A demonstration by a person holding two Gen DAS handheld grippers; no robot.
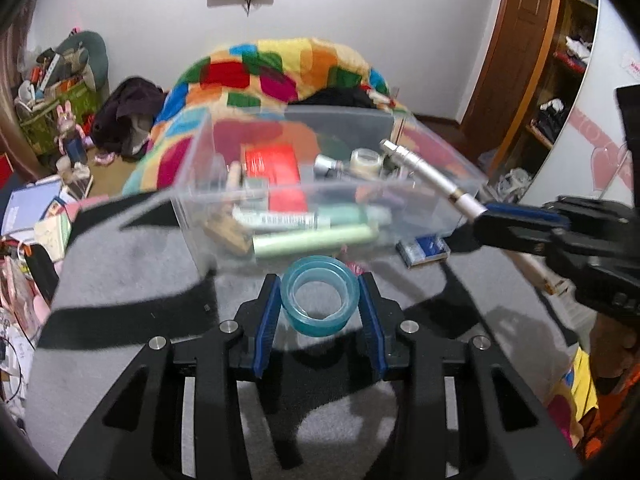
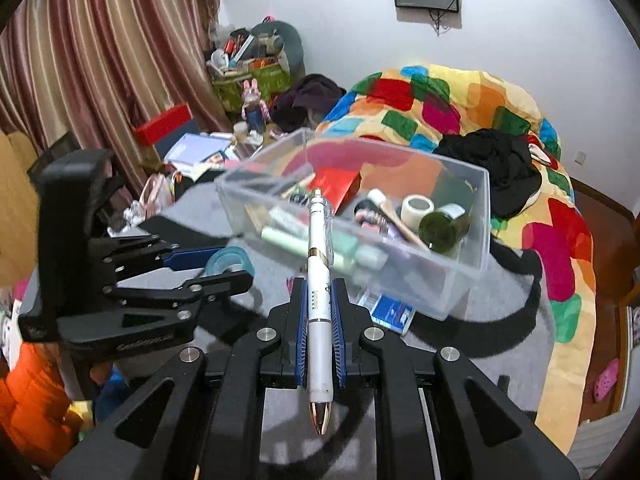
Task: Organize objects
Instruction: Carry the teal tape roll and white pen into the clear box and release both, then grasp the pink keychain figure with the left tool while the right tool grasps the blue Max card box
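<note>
Right hand-held gripper (image 2: 319, 316): clamped on the white pen (image 2: 319, 280), which is held above the grey worktop (image 2: 500, 304).
Pen axis: laid along the fingers, far end aimed at the clear bin (image 2: 460, 280) straight ahead.
Left hand-held gripper (image 1: 320, 300): parted around the teal tape roll (image 1: 319, 300); pad contact cannot be told.
Nearer hand: the bin's near wall is seen just beyond both grippers.

I'm working in a lived-in bedroom: a patchwork quilt (image 2: 460, 112) covers the bed, striped curtains (image 2: 100, 60) hang left, and a wooden door (image 1: 516, 40) stands beyond.
</note>
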